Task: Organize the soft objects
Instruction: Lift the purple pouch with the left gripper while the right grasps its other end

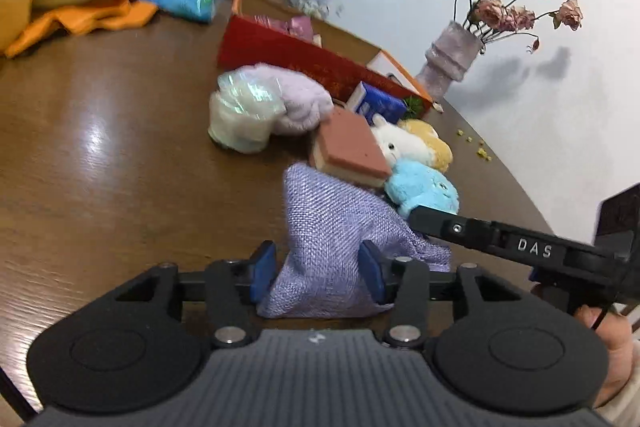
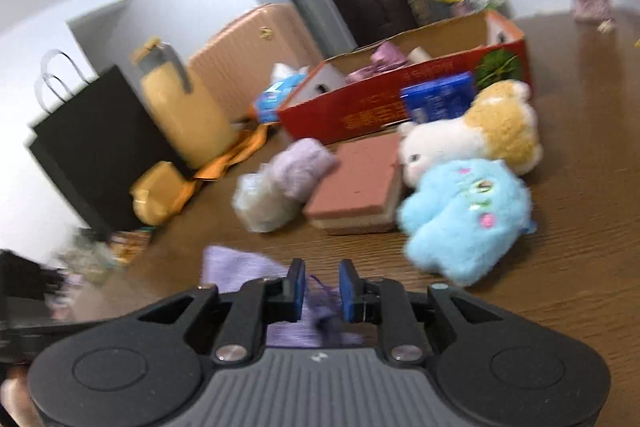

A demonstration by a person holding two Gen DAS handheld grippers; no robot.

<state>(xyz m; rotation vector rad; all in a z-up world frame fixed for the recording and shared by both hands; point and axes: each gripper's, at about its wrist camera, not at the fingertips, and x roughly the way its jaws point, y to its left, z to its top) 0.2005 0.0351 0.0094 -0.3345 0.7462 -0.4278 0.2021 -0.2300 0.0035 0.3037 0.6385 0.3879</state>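
Lilac woven-fabric pouch (image 1: 332,247), soft and slumped, sits low on the brown wood-grain surface (image 1: 100,155), between both pairs of tongs. The left tongs (image 1: 318,273) stand about half open with blue pads on either side of the pouch body, seemingly pressing its sides. The right tongs (image 2: 322,291) are nearly closed, pinching the pouch's gathered drawstring end. A hand (image 1: 616,347) shows at the edge of the left view.

Judging by this, the step in hand is lifting the pouch to carry it to the red cardboard box (image 2: 400,107), which lies open farther back on the surface. The next move calls for raising both hands together so the limp cloth does not slip.

Between pouch and box lies a cluster: a pink-topped sponge block (image 2: 360,183), a pale blue plush toy (image 2: 464,215), a white and tan plush toy (image 2: 472,135), a lavender fluffy roll (image 1: 300,99) and a plastic-wrapped pale bundle (image 1: 240,119). These crowd the direct path, so the pouch should likely pass above them. A vase of dried pink roses (image 1: 452,59) stands beyond the box.
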